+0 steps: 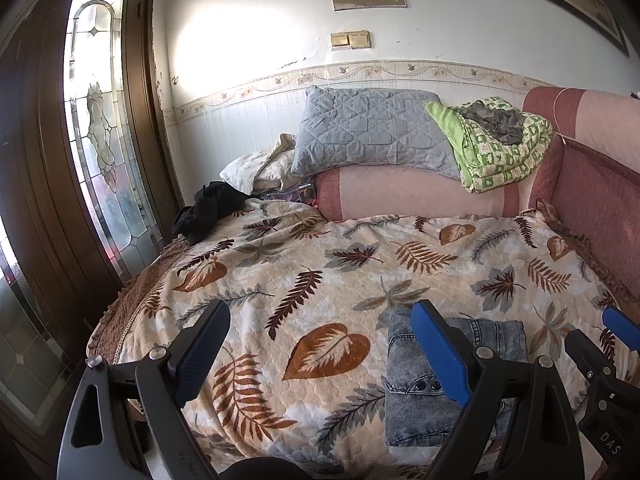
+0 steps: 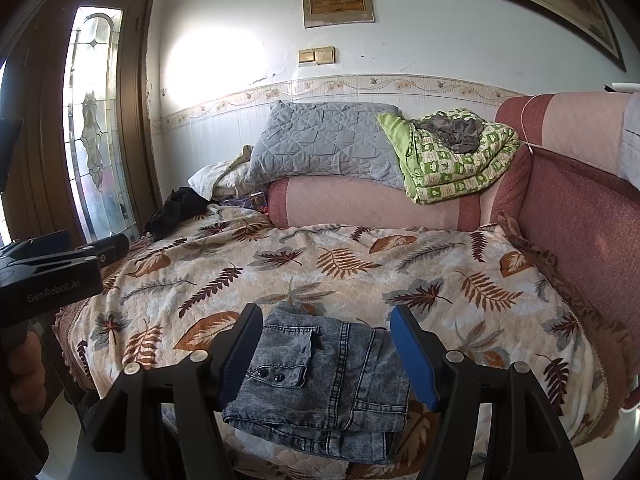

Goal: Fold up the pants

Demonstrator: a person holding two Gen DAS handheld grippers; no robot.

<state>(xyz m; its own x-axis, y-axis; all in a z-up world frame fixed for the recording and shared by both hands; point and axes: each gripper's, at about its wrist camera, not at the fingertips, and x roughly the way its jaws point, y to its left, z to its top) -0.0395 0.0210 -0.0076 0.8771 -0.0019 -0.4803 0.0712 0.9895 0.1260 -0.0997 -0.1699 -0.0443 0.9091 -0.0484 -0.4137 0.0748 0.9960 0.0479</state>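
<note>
Folded denim pants (image 2: 320, 384) at bed's (image 2: 360, 280) near edge; soft, fairly heavy, unlikely to slip. Best gripped at thick stacked hems. Left gripper (image 1: 320, 356), right gripper (image 2: 326, 354): wide apart, empty.

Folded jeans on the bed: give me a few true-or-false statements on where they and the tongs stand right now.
1. The jeans lie folded in a compact stack on the leaf-print blanket. True.
2. The right tongs are clamped on the jeans. False: the jaws stand open, one to each side of the stack, and nothing is gripped.
3. The left tongs are open and hold nothing. True.
4. The jeans lie at the far end of the bed, by the grey pillow. False: they lie at the near edge, just ahead of the tongs.
5. A green patterned quilt is spread flat over the jeans. False: it sits folded on the pink bolster.
</note>
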